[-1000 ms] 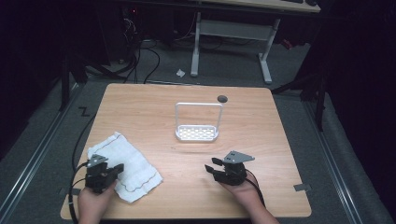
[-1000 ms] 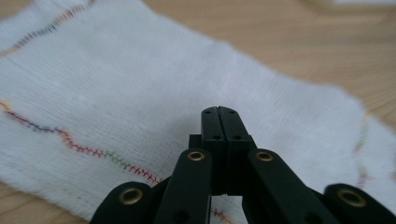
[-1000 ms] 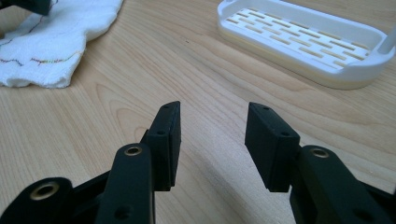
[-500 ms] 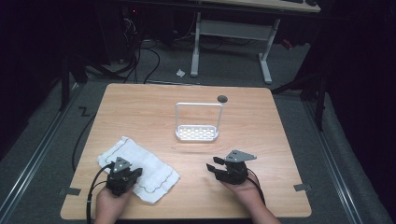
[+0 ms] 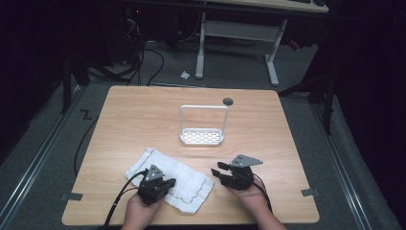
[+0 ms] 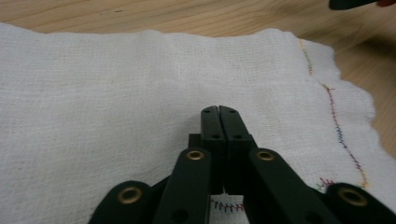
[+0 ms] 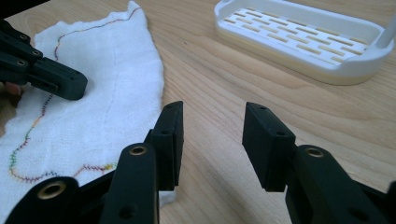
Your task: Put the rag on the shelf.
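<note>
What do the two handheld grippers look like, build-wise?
Both are matte black. The left gripper has flat rectangular jaw pads on linkage arms with brass-coloured pivot rivets, a small grey plate on top, and a black cable trailing toward the table's near edge. The right gripper has the same black pads and brass rivets, a larger grey three-cornered plate, and a black cable. No sleeves visible.

A wooden table (image 5: 134,110) bears a white cloth (image 5: 184,179) and a white rack (image 5: 202,136).

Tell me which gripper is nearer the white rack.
Right. The right gripper sits on bare wood just in front of the rack, slightly to its right. The left gripper is farther back and to the left, over the cloth.
</note>
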### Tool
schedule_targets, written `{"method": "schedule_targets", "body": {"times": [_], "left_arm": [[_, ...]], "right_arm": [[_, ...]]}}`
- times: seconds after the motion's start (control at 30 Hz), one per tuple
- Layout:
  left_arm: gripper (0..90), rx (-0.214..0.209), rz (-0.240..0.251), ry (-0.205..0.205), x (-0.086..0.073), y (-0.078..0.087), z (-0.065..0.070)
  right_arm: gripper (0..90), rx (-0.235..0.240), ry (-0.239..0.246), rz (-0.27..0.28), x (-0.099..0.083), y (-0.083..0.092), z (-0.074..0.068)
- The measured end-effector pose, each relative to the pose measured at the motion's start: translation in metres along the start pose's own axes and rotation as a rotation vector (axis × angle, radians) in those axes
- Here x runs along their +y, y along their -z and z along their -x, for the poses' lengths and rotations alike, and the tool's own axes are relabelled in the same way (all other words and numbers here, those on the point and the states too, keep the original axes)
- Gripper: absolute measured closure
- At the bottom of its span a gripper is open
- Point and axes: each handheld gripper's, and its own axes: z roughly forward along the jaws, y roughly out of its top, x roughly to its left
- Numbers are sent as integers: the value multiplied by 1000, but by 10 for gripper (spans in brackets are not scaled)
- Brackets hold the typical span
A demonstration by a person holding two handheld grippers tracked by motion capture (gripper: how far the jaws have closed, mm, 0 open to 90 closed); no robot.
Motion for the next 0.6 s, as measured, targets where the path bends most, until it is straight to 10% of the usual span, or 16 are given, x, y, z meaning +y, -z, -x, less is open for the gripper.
{"method": "schedule_targets", "body": {"times": [0.2,0.6], "left_arm": [[714,8,63,48,-7,26,-8],[717,71,7,82,-21,35,-19]], "right_arm": [[659,33,10,-8,3,-8,-6],[882,84,99,-145,9,-46,-27]]}}
